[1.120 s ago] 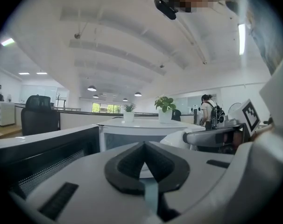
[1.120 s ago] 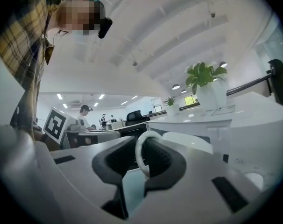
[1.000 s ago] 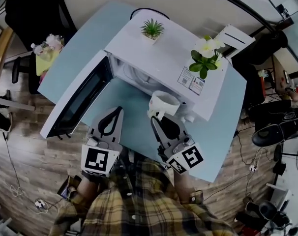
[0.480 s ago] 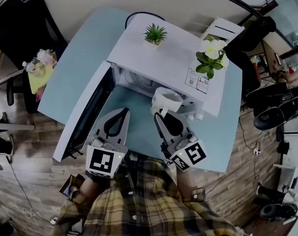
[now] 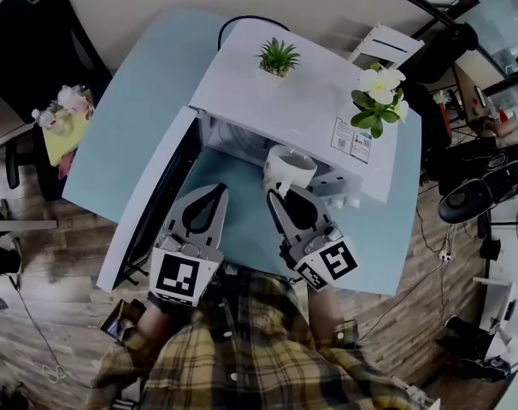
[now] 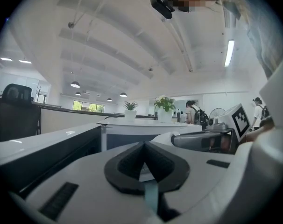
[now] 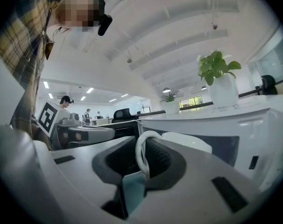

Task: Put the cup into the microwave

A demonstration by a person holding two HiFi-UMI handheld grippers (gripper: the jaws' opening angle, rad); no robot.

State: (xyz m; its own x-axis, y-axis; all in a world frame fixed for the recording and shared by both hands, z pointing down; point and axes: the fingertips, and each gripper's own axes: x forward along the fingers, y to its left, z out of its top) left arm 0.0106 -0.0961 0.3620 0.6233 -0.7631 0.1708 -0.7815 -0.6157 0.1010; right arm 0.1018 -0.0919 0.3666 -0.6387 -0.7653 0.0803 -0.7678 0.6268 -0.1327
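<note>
Leftmost, microwave door (image 5: 152, 203) swung wide open. Next, left gripper (image 5: 213, 191) over blue table (image 5: 148, 84), jaws clenched together, holding nothing. Further right, right gripper (image 5: 276, 195) clamped on handle of white cup (image 5: 291, 167), held upright at open front of microwave (image 5: 302, 101), small green plant (image 5: 279, 56) and flowering plant (image 5: 379, 96) on top.

Even light from ceiling lamps (image 6: 229, 52), strong fisheye bending, dark corners, near foreground soft
</note>
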